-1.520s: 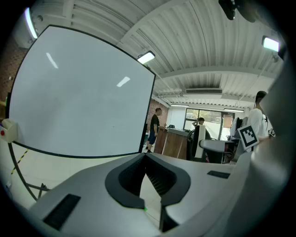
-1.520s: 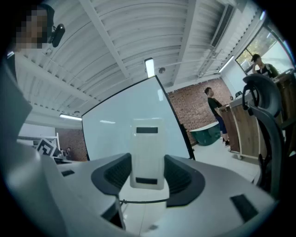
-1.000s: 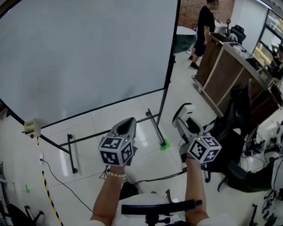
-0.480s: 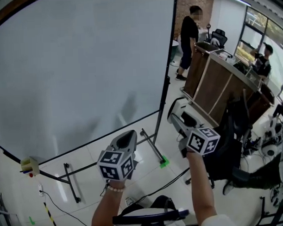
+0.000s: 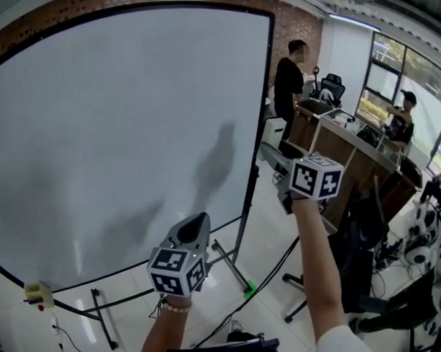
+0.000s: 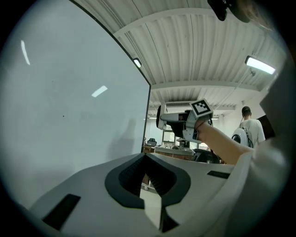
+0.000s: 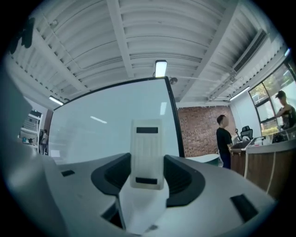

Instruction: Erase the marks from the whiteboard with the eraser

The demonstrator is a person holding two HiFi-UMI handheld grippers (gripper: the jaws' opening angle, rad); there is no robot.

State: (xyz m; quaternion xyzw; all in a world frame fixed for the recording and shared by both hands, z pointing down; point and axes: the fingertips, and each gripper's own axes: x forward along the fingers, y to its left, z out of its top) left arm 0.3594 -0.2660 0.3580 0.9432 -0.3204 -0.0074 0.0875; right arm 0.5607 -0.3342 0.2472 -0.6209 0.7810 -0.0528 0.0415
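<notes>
Just one eraser [image 7: 147, 155], one whiteboard [image 5: 117, 125]

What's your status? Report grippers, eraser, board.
Left gripper shut, empty. Right gripper shut on eraser, short of the whiteboard, near its right edge. Board looks blank, only shadows. Nothing in the way.

Smooth glossy whiteboard [image 5: 117, 125] showed light glints — its thin dark frame [image 5: 258, 138] looked like metal. The eraser [image 7: 147, 143] was matt white plastic, ribbed face. Left gripper [image 6: 146, 159] and right gripper [image 7: 147, 163] had matt pale-grey plastic shells, dark ribbed pads [image 7: 113, 175]. Floor [image 5: 269, 228] glossy tile — brick wall [image 7: 196, 132] rough.
</notes>
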